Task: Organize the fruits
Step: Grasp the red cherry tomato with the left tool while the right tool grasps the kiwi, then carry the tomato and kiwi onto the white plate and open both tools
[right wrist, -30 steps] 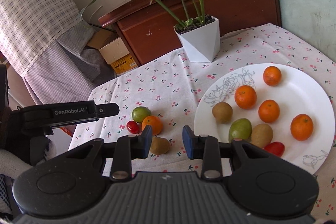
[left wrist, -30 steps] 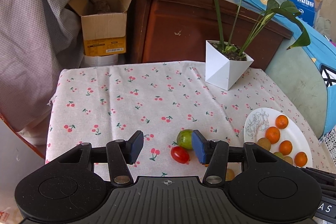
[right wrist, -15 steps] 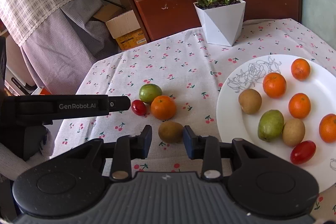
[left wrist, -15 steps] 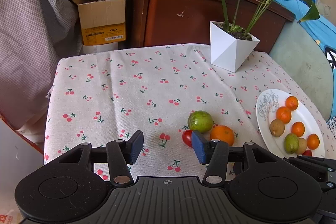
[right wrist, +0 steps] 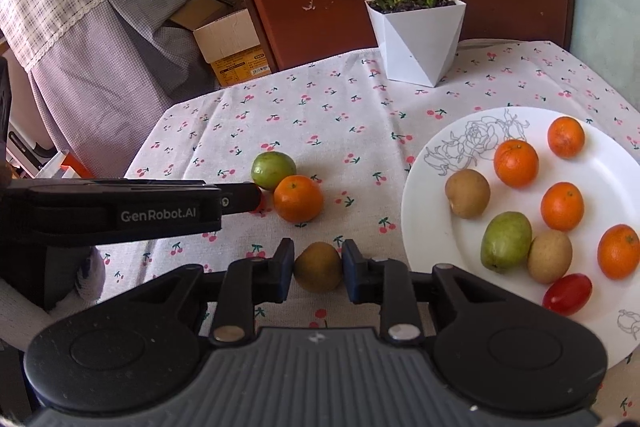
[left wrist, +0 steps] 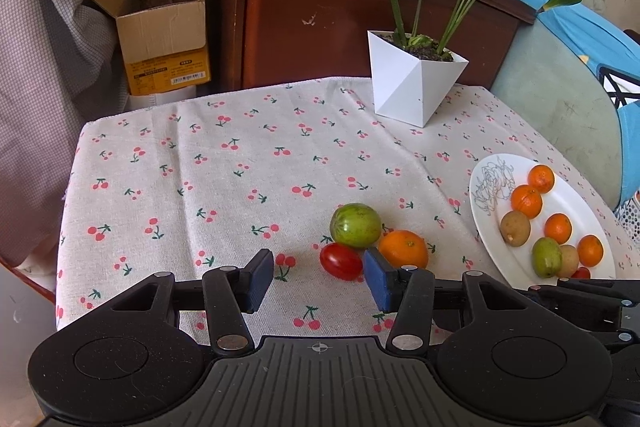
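Note:
On the cherry-print cloth lie a green fruit (left wrist: 355, 225), a red tomato (left wrist: 341, 261) and an orange (left wrist: 403, 249). My left gripper (left wrist: 318, 283) is open, and the tomato lies just ahead of its right finger. In the right wrist view a brown kiwi (right wrist: 318, 267) sits between the jaws of my right gripper (right wrist: 318, 273), which touch or nearly touch it on both sides while it rests on the cloth. The white plate (right wrist: 436, 223) at the right holds several oranges, kiwis, a green fruit and a tomato. The green fruit (right wrist: 273, 169) and orange (right wrist: 298, 198) also show there.
A white faceted plant pot (left wrist: 416, 79) stands at the table's back. A brown wooden cabinet (left wrist: 360, 11) and an open cardboard box (left wrist: 164, 31) stand behind the table. The left gripper's body (right wrist: 120, 211) reaches in from the left of the right wrist view.
My right gripper has come forward around the kiwi, which now sits between its jaws. My left gripper has come closer to the tomato and stayed open.

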The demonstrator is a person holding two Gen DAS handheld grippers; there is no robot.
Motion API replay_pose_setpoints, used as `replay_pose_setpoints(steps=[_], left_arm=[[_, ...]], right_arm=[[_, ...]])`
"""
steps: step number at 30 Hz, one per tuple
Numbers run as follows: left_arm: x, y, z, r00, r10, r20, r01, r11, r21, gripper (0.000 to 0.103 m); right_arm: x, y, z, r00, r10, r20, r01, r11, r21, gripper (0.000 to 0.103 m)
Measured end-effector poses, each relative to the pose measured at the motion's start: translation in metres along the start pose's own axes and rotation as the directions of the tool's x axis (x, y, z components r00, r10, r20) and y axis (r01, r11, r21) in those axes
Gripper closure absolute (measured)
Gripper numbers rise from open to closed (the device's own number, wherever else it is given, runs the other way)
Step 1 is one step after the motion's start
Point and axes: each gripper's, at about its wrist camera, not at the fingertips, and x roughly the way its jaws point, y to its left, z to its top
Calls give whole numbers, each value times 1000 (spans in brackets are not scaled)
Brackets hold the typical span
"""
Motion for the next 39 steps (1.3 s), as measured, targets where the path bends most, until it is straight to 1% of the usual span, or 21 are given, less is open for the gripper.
replay_pose_setpoints(steps=[2, 7, 16, 21, 31, 39], left_arm=[[2, -1, -1, 1000, -6, 0, 6, 1000, 7, 57], [5, -6, -3, 1000, -7, 13, 6, 999, 33, 58], [7, -13, -6, 999, -26, 28, 24, 996, 85, 76], [8, -15, -7, 999, -24, 32, 20, 995, 95, 80], [0, -15, -8, 999, -34, 34, 31, 996, 85, 81], [-12, -17, -3, 997, -47, 66, 42, 996, 76, 81]], right_arm=[[-1, -1, 0, 1000, 1, -3, -1, 1000, 7, 77], [0, -4, 0, 1000, -4, -9, 4, 1000, 31, 77], [0, -8, 0, 1000, 0, -10, 0, 998, 66, 77], [0, -9, 1, 1000, 4, -10, -3, 997, 71, 77], [-4, -8, 3, 1000, 18, 12, -18, 997, 76, 77], [-12, -9, 6, 999, 29, 41, -32, 996, 78, 77]])
